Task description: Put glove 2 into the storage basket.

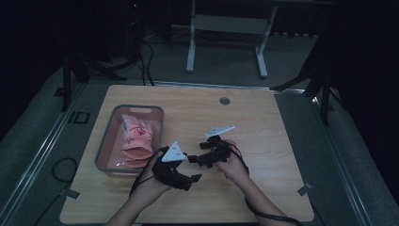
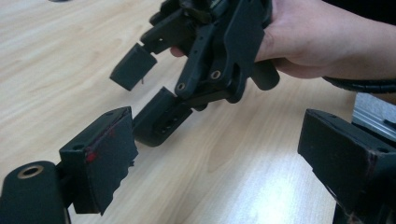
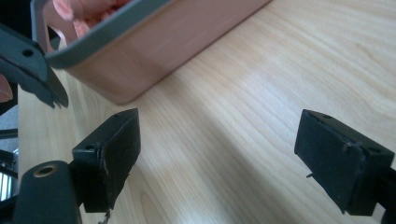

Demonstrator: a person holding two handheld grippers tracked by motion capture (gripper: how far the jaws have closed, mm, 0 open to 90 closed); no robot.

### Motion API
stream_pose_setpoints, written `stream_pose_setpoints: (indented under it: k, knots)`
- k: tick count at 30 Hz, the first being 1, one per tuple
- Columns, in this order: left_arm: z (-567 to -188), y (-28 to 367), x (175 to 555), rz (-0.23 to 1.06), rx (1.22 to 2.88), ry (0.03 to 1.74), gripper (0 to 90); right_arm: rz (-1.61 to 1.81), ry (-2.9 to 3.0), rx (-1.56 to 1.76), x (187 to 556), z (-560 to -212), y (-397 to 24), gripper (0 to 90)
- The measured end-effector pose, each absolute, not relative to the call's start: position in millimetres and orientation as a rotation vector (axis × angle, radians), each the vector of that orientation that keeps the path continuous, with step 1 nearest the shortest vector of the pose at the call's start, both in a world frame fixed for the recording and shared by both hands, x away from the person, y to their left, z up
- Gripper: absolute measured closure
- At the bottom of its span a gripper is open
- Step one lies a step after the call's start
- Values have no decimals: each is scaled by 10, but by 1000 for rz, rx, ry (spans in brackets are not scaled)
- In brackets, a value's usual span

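Nearby, grey tub [image 1: 104, 144] on pale wooden bench [image 1: 263, 141], pink cloth [image 1: 136, 137] — perhaps gloves — bundled inside, left gripper [image 1: 194, 178] and right gripper [image 1: 192, 158] both wide-jawed, empty.

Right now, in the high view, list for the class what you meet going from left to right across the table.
Grey bin holding pink cloth → left gripper, jaws open and empty → right gripper, jaws open and empty → round grommet in the tabletop, farther back.
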State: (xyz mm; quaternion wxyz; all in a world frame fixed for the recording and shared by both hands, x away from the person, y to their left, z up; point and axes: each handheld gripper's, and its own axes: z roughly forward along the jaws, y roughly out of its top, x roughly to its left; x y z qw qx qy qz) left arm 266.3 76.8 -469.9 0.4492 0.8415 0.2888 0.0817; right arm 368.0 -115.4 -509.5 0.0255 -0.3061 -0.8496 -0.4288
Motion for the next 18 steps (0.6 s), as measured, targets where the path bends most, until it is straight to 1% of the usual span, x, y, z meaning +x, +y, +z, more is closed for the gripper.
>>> stream_pose_setpoints:
  k: [4,11,13,18]
  knots:
    - [-4797,700,2658,182,2082,669,114,-1318,-2632,-939,3661,-5150,-1201,143]
    - [-4950,611,2656,150,2084,638,113,-1300,-2641,-940,3620,-5274,-1337,143]
    - [-5002,598,2647,146,2065,608,113,-1293,-2652,-930,3611,-5314,-1377,143]
    - [-5138,562,2657,127,2066,596,113,-1285,-2658,-922,3580,-5394,-1447,142]
